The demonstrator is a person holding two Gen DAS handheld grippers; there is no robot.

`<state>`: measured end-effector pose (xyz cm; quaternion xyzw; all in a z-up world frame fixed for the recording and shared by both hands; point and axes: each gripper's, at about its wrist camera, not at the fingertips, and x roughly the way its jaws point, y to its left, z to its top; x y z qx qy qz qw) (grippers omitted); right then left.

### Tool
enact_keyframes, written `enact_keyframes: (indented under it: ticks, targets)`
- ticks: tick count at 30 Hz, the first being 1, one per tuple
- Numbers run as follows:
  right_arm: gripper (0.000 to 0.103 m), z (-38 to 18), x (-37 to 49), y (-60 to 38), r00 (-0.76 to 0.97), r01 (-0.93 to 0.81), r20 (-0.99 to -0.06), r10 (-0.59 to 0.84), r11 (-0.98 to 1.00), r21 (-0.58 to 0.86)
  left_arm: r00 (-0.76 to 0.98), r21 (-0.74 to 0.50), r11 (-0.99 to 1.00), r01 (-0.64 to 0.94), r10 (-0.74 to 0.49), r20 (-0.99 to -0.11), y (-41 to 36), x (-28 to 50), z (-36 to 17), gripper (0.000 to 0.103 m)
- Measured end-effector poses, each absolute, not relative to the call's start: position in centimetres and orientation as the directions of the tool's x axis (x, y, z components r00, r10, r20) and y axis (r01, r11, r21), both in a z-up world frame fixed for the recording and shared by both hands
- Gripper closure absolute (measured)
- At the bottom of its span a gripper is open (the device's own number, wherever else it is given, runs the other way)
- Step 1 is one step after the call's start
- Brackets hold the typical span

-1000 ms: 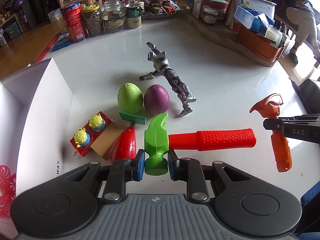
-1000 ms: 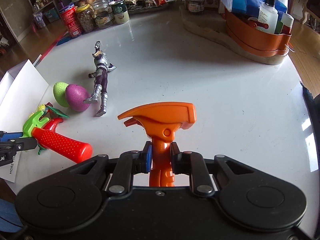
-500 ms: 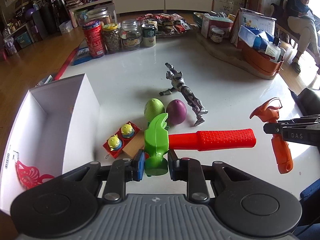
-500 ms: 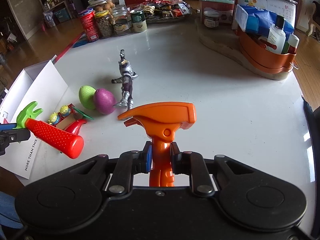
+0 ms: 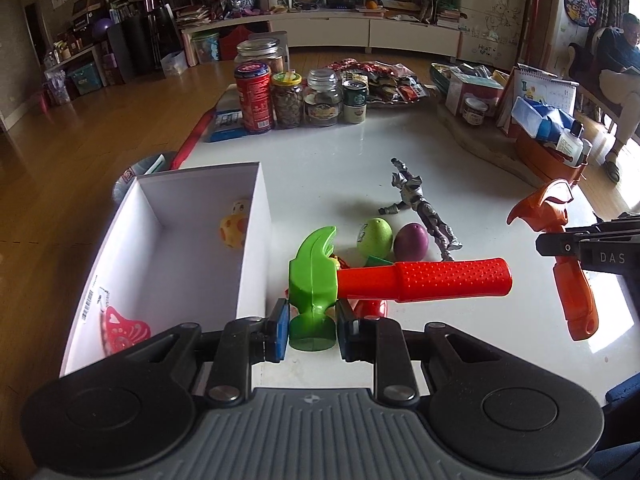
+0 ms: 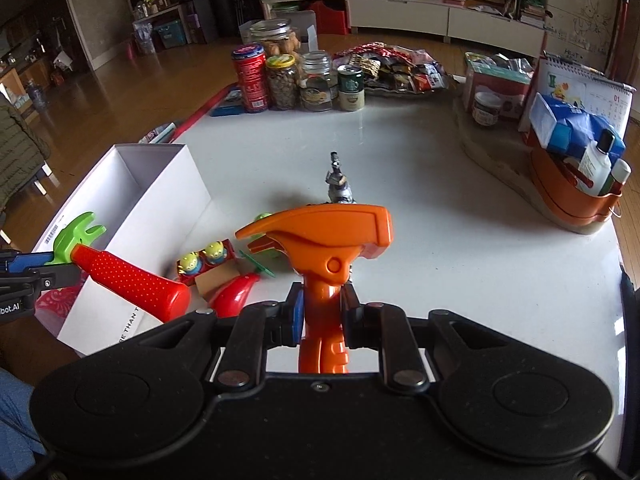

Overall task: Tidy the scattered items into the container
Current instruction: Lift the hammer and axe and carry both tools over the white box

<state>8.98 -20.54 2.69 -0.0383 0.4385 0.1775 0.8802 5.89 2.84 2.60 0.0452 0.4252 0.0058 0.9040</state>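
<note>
Our left claw (image 5: 311,330) squeezes tight on the green plastic head of the toy hammer with the bumpy red handle (image 5: 400,280), up in the air just right of the open white cardboard box (image 5: 252,240). Our right claw (image 6: 322,314) squeezes the handle of the orange plastic toy hammer (image 6: 324,248), up above the shiny white table (image 6: 460,240). The green egg (image 5: 374,236), purple egg (image 5: 411,242) and silver toy man (image 5: 420,206) lie on the table, farther away, right of the box.

A wooden floor (image 5: 92,140) fills the left of the frame. A long white cabinet (image 5: 360,32) is set along the far wall, cluttered on top. Daylight enters at the right edge, possibly through a window.
</note>
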Motion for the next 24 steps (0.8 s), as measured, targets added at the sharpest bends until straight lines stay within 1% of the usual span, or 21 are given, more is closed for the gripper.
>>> enact_keyframes:
  ticks: [10,24]
  targets:
    - [0.085,4.4,8.1,-13.9,0.531,-0.461,-0.782,0.325,0.885,0.055,0.639,0.084,0.994,-0.072,0.111,-0.762,8.0,4.2,3.1,0.078]
    - [0.085,5.5,8.1,-3.0,0.475,-0.616,-0.780,0.407,0.787,0.036,0.601,0.065,0.977,-0.203,0.177,-0.779,15.6,2.3,1.9,0.079]
